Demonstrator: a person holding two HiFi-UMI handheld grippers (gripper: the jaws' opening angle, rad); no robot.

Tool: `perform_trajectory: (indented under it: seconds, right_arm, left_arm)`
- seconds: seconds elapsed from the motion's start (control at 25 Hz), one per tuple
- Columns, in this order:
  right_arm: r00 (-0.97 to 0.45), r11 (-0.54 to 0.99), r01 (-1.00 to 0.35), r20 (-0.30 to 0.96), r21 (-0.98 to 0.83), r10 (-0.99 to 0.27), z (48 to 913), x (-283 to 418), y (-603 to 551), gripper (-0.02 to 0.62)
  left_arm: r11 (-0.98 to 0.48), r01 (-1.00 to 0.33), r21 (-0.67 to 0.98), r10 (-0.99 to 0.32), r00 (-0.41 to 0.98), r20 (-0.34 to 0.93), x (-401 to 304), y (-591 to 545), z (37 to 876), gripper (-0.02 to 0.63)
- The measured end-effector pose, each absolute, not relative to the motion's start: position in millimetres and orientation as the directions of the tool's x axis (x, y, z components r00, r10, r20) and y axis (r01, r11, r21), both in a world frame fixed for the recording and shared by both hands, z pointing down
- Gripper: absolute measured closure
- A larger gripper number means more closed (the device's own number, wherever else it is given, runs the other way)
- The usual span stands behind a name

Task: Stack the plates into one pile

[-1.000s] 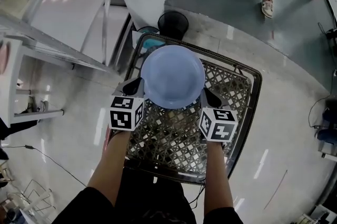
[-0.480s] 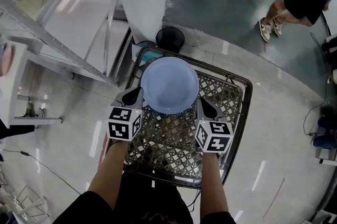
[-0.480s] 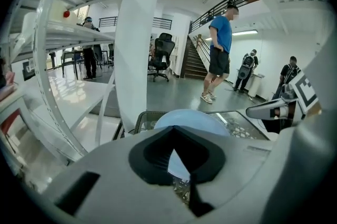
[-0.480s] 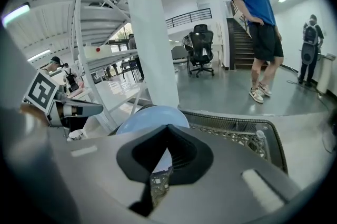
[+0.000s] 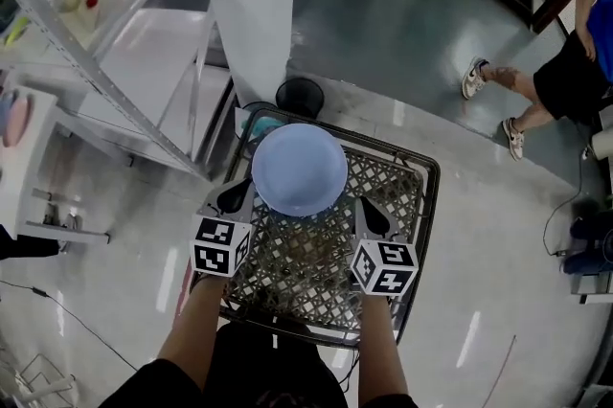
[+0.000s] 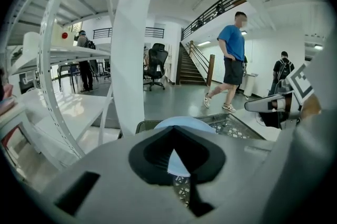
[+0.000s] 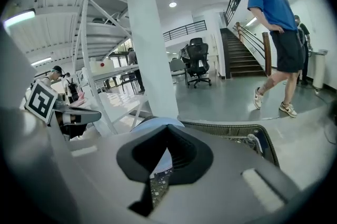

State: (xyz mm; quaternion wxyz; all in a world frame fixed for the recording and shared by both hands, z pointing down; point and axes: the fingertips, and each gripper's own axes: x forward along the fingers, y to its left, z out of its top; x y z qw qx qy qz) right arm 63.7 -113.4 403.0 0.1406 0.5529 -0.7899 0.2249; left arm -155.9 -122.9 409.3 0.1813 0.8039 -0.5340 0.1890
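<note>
A round light-blue plate (image 5: 299, 170) hangs level above a dark wire-mesh basket (image 5: 412, 195). My left gripper (image 5: 244, 192) is shut on its left rim and my right gripper (image 5: 369, 213) is shut on its right rim. In the left gripper view the plate (image 6: 184, 124) shows past the closed jaws of the left gripper (image 6: 176, 157), with the right gripper (image 6: 274, 104) across from it. The right gripper view shows the plate (image 7: 158, 125) beyond the right gripper (image 7: 163, 157) and the left gripper (image 7: 73, 115) opposite. No other plate is visible.
A white column (image 5: 251, 4) and a black round base (image 5: 300, 96) stand just beyond the basket. White metal shelving (image 5: 144, 52) runs along the left. A person (image 5: 565, 61) walks on the grey floor at the right. A teal item (image 5: 265, 122) lies at the basket's far edge.
Both grippers have risen with the plate, which now hangs higher above the basket. The walking person has moved on at the right.
</note>
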Motion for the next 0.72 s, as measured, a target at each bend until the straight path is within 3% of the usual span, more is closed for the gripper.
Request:
perform_trajectory:
  seconds: [0.72]
  right_arm:
    - [-0.384,0.344,-0.920,0.268,-0.186,-0.883,322,77,-59,0.584]
  left_arm:
    - [-0.383,-0.919,0.094,-0.855,0.391,0.341,-145,-71,332,0.604]
